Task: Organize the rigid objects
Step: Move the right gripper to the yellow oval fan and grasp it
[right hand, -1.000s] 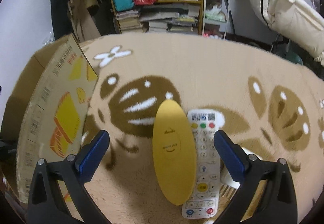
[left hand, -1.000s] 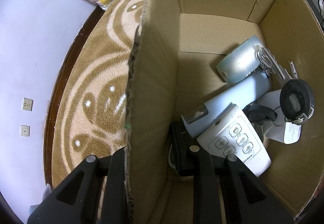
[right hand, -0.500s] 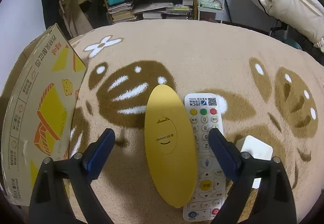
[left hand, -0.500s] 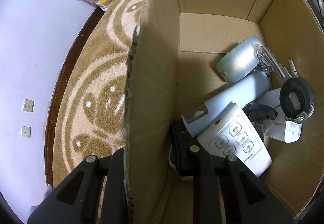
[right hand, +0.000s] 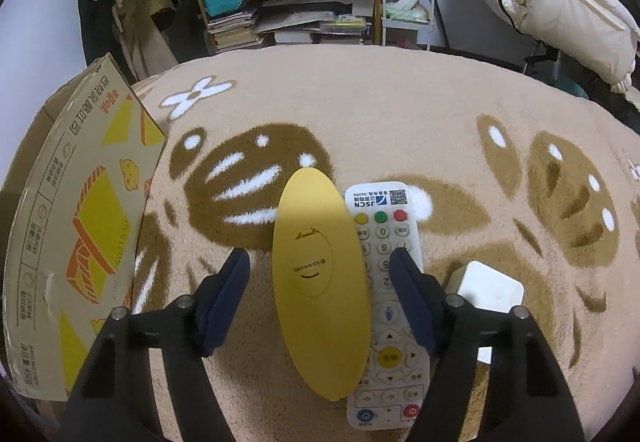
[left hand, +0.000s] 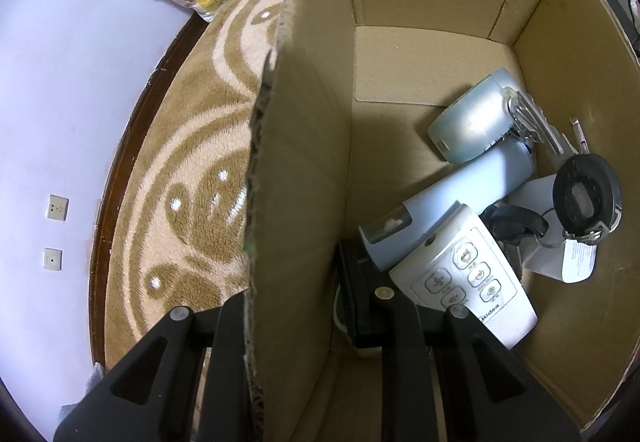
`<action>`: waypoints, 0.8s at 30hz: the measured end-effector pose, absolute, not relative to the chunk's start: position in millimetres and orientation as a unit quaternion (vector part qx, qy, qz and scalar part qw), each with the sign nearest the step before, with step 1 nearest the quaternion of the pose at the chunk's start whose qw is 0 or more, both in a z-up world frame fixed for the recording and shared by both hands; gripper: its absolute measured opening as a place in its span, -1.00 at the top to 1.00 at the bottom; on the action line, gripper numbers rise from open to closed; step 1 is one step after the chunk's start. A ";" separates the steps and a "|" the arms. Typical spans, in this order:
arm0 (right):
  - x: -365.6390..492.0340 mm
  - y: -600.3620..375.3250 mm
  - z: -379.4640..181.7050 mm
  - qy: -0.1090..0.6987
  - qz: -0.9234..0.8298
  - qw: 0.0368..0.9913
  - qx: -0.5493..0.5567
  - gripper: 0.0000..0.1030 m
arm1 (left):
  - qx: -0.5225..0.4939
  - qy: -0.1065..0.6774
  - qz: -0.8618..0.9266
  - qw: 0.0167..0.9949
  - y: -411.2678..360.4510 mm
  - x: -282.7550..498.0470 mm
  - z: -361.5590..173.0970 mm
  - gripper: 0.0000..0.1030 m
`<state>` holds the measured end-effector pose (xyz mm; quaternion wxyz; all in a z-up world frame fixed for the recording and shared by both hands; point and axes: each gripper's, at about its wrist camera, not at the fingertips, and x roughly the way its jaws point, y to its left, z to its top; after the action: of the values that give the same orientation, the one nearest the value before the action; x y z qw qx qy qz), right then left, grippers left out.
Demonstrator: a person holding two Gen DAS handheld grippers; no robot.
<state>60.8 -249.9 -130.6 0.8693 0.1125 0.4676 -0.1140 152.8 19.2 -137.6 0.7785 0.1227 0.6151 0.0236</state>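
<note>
In the right wrist view a yellow oval case [right hand: 320, 282] lies on the rug, touching a white remote [right hand: 382, 230] on its right. My right gripper [right hand: 320, 266] is open and low over them. Its blue-padded fingers straddle the case, and the right finger sits above the remote's keys. A cardboard box [right hand: 80, 222] stands to the left. In the left wrist view my left gripper [left hand: 304, 302] is clamped across the box's wall [left hand: 304, 162], one finger outside and one inside. Inside lie a white Midea remote [left hand: 468, 282], a light blue bottle [left hand: 460, 202] and a pale blue case [left hand: 472, 122].
A small white block [right hand: 486, 288] rests on the rug right of the remote. A black round device with keys [left hand: 586, 198] lies in the box's right corner. Cluttered shelves [right hand: 300, 2] and hanging coats [right hand: 560, 2] stand beyond the rug. The wall [left hand: 60, 102] is left of the box.
My right gripper has come down over the yellow case and its fingers have narrowed around it. The left gripper has stayed on the box wall.
</note>
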 end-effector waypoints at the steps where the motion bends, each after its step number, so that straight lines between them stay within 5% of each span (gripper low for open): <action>1: 60.4 -248.5 -130.5 0.468 -0.115 0.869 0.110 -0.46 | 0.124 0.615 0.024 0.778 18.3 152.8 -137.4 0.61; 24: 63.2 -218.3 -140.4 0.478 -0.058 0.871 0.098 -0.42 | 0.129 0.612 0.033 0.780 13.6 152.1 -137.6 0.60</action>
<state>63.2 -218.3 -140.4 0.8709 0.0981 0.4780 -0.0580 152.1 13.6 -137.6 0.7796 0.1295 0.6118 0.0333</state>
